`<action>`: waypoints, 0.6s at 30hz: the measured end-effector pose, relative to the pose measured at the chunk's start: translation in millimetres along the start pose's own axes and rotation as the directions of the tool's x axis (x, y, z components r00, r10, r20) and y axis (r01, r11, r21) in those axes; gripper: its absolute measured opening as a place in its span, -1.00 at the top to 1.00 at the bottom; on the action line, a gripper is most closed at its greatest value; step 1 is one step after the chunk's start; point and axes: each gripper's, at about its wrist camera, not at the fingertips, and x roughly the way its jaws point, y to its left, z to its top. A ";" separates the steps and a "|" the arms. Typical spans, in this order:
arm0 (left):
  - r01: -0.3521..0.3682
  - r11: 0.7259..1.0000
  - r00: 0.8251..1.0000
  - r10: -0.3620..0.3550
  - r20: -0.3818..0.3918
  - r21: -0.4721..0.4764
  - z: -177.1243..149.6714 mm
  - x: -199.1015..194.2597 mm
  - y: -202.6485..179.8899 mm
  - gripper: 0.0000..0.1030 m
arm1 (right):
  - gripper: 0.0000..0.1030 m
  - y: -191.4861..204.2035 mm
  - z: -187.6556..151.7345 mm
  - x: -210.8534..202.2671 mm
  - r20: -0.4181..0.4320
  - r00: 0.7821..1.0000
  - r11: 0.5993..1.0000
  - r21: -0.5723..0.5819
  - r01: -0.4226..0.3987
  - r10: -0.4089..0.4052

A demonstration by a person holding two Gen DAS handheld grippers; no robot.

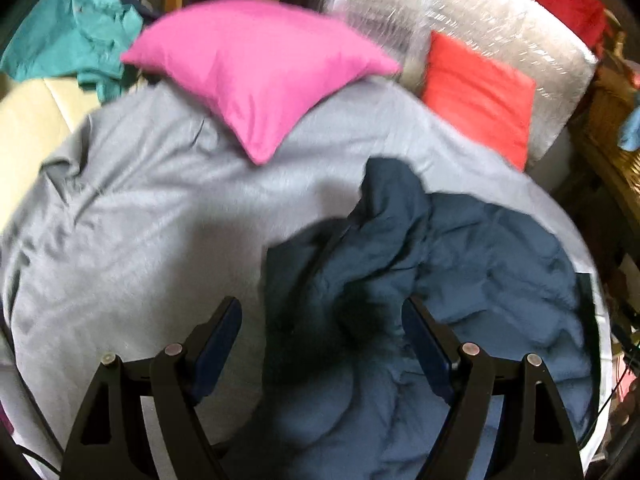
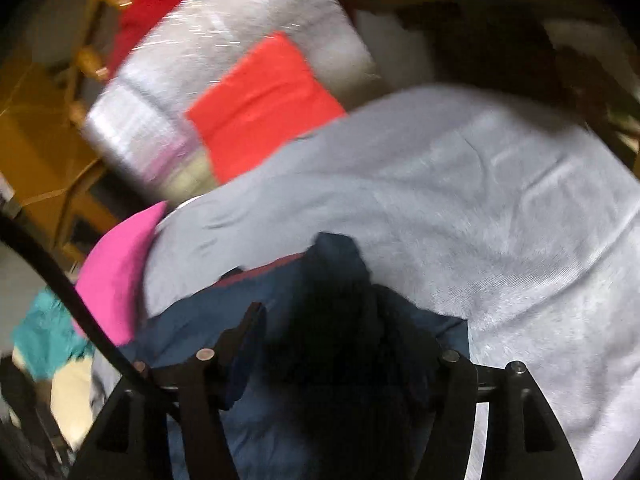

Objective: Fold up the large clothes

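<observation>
A dark blue garment [image 1: 460, 264] lies crumpled on the grey sheet [image 1: 152, 216], one fold standing up at its far end. My left gripper [image 1: 320, 316] hovers over its left edge with jaws wide apart; cloth lies below them, and neither pad presses on it. In the right wrist view the same dark blue garment [image 2: 280, 292] is bunched in a dark heap between the fingers of my right gripper [image 2: 328, 312]. That heap covers the right fingertip, so the grip is unclear. The left fingertip [image 2: 254, 316] shows beside it.
A pink pillow [image 1: 256, 72] rests on the sheet's far side, an orange-red cushion [image 1: 480, 96] against a plastic-wrapped bundle [image 1: 500, 24]. Teal clothing [image 1: 76, 36] lies far left. Wicker furniture [image 1: 612, 120] borders the right. A black cable [image 2: 60, 280] crosses the right wrist view's left side.
</observation>
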 end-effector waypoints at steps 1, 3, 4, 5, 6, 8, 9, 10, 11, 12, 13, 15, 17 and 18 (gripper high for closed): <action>0.001 1.000 1.000 -0.001 0.014 0.024 -2.1 -6.9 -2.9 -0.60 | 0.27 5.1 -6.4 -12.1 0.009 1.000 0.999 -0.036 -0.030 0.030; -0.009 0.997 1.000 0.007 0.022 0.072 -7.8 -14.6 -10.6 -0.60 | 0.29 13.0 -18.5 -24.9 -0.005 0.999 0.995 -0.080 -0.053 0.052; -0.015 0.994 1.000 0.013 0.018 0.109 -14.1 -17.6 -15.9 -0.60 | 0.29 15.5 -25.2 -29.5 -0.011 0.998 0.994 -0.096 -0.057 0.056; -0.017 0.991 1.000 0.015 0.012 0.134 -18.8 -18.2 -19.0 -0.60 | 0.29 16.9 -33.5 -33.4 -0.026 0.998 0.992 -0.110 -0.066 0.064; -0.018 0.988 1.000 0.018 0.004 0.156 -23.1 -16.6 -21.2 -0.60 | 0.29 18.2 -43.5 -34.5 -0.060 0.995 0.989 -0.121 -0.081 0.074; -0.025 0.982 1.000 0.027 -0.005 0.189 -33.2 -19.8 -25.7 -0.60 | 0.29 18.9 -60.8 -33.2 -0.116 0.990 0.988 -0.124 -0.090 0.076; -0.032 0.978 0.999 0.035 -0.009 0.207 -38.9 -20.9 -28.0 -0.60 | 0.29 18.9 -67.3 -31.3 -0.140 0.987 0.987 -0.133 -0.094 0.075; -0.040 0.974 0.999 0.045 -0.015 0.223 -44.7 -20.1 -28.2 -0.60 | 0.29 19.4 -75.0 -29.2 -0.161 0.985 0.985 -0.148 -0.088 0.064; -0.047 0.971 0.998 0.053 -0.021 0.233 -49.5 -19.6 -27.0 -0.60 | 0.29 19.6 -82.1 -26.3 -0.180 0.983 0.983 -0.168 -0.070 0.039; -0.063 0.967 0.996 0.075 -0.038 0.247 -54.3 -14.0 -26.3 -0.60 | 0.28 16.8 -88.5 -24.4 -0.194 0.981 0.982 -0.184 -0.048 0.012; -0.084 0.961 0.992 0.107 -0.073 0.265 -60.0 -3.0 -24.0 -0.61 | 0.27 14.7 -95.5 -17.6 -0.217 0.976 0.980 -0.197 -0.025 -0.018; -0.070 0.965 0.987 0.103 -0.122 0.251 -65.6 11.3 -16.7 -0.70 | 0.27 12.0 -106.1 -3.9 -0.241 0.970 0.975 -0.222 -0.026 -0.029; -0.026 0.987 0.986 0.052 -0.158 0.160 -61.0 13.8 -4.1 -0.70 | 0.27 13.0 -104.0 -2.5 -0.244 0.969 0.971 -0.239 -0.024 -0.036; -0.023 0.990 0.987 0.045 -0.155 0.139 -58.7 11.4 -1.1 -0.70 | 0.27 12.8 -102.5 -4.2 -0.244 0.969 0.972 -0.233 -0.027 -0.032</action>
